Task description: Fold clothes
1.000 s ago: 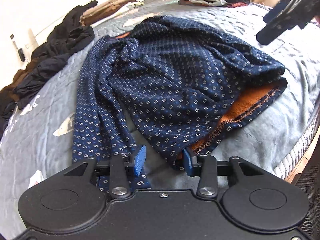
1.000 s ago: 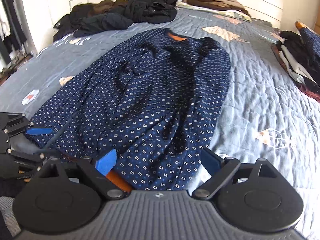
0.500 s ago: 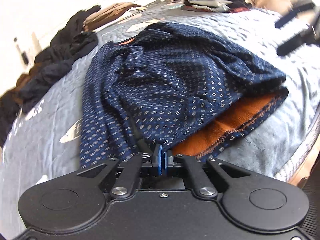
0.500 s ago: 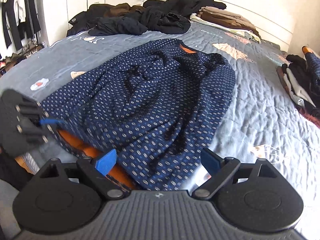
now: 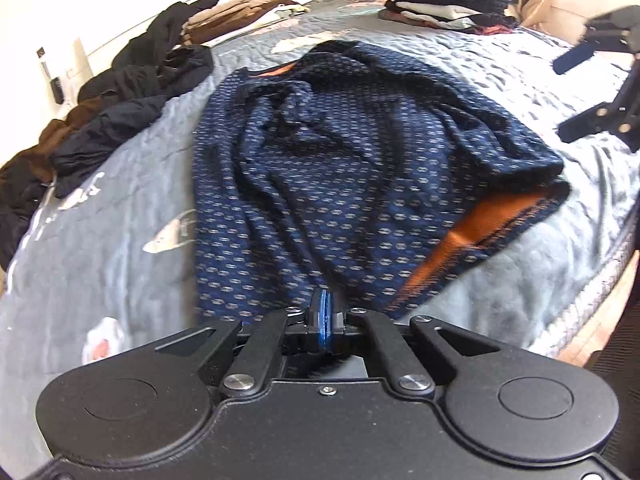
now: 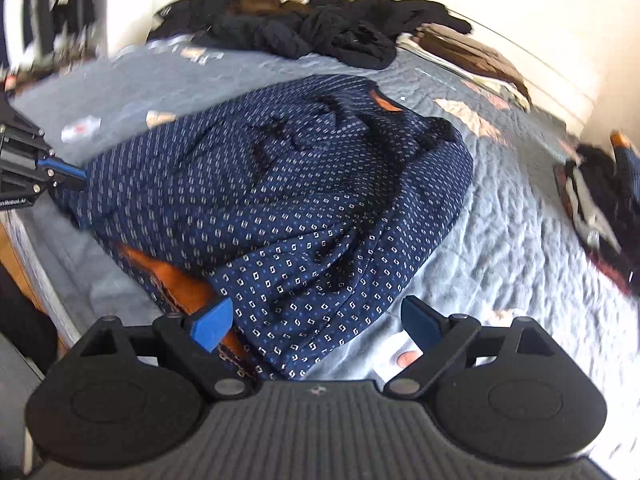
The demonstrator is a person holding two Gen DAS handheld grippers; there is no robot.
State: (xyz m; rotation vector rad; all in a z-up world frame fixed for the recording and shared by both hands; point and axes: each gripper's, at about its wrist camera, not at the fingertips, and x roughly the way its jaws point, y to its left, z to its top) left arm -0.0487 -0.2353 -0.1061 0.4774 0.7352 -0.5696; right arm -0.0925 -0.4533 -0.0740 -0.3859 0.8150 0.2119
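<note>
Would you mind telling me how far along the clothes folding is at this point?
Done: folded stacks sit at the far side of the bed. In hand: the navy patterned sweater lies rumpled and unfolded, orange lining showing; the left gripper is shut on its hem, the right gripper open over the other hem corner. Left: folding this sweater, plus the dark heap by the headboard.

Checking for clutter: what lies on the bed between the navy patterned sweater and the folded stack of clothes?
Only bare grey quilt separates the sweater from the folded stack, seen in the right wrist view; the left wrist view agrees.
</note>
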